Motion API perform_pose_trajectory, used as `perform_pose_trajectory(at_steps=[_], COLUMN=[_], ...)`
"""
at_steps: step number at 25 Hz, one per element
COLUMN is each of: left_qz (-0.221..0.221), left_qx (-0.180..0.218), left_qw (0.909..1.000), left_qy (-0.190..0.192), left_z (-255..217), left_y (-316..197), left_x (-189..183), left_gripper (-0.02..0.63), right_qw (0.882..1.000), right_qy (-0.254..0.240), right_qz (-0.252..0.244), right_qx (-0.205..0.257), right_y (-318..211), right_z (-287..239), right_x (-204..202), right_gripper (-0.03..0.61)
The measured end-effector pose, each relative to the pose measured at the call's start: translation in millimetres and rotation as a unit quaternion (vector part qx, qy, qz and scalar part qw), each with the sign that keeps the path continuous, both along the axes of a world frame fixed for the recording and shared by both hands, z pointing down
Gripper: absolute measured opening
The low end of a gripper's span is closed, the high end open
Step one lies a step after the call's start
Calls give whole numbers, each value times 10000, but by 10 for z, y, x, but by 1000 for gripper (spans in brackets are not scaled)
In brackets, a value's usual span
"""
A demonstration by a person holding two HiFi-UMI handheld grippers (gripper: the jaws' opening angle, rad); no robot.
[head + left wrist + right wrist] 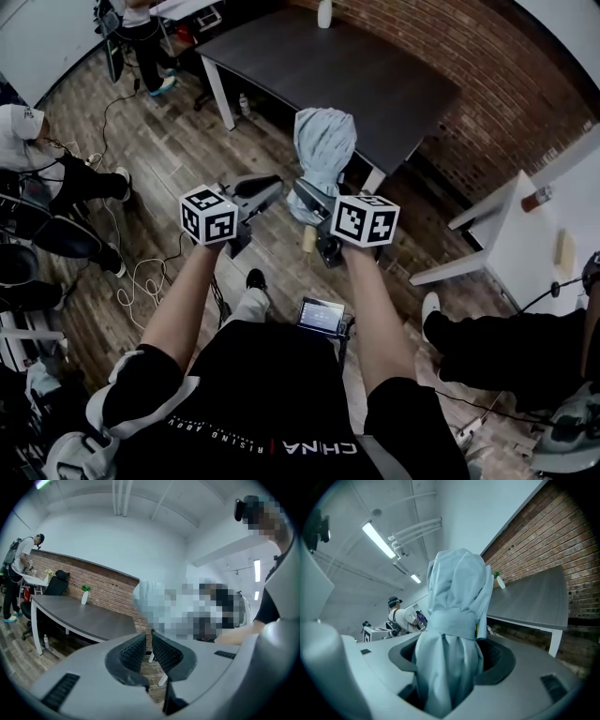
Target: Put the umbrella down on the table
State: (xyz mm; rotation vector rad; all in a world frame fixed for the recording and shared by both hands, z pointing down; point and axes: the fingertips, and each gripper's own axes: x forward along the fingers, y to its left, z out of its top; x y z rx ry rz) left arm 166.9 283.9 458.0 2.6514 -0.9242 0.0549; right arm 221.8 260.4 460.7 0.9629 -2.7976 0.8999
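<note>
Head view: my right gripper (309,202) holds the folded pale-blue umbrella (324,150) upright, short of the dark table's (375,84) near edge and not on it. My left gripper (265,190) is also short of that edge.

Left gripper view: my left fingers (166,651) stand almost together, empty, with the table beyond them.

Right gripper view: my right fingers (499,660) clamp the umbrella's gathered cloth, the table lying behind it.
</note>
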Motion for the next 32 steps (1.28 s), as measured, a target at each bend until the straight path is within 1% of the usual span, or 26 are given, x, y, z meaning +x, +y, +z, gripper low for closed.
perform_pose_trajectory(at_steps=[3,4,5,13,19,24,32], left_qz=[21,16,9,67,116,205,351], left_qx=[-13,-15,-16,-66,-53,-11,-38], left_qw=[10000,10000,10000,9999,9999,9998,9993], left_qy=[1,-4,-9,-49,-37,2,90], left_z=[16,25,34,69,23,-32,-52], left_y=[-12,-19,-29,-227,-568,-945,-1441], left_x=[6,2,-7,-101,-233,-372,-804], left_gripper=[41,30,3,3,3,3,3], right_qw=[9999,9999,9999,10000,10000,9999,9991], right_qy=[82,88,78,26,-50,-33,6], right_qz=[75,85,80,40,4,92,399], right_qx=[-13,-15,-16,-26,-73,-57,-130], right_y=[-43,-54,-62,-249,-539,-895,-1413], right_z=[18,21,19,15,-12,-43,-44], right_x=[38,41,31,-119,-299,-436,-751], right_gripper=[304,304,304,304,304,304,304])
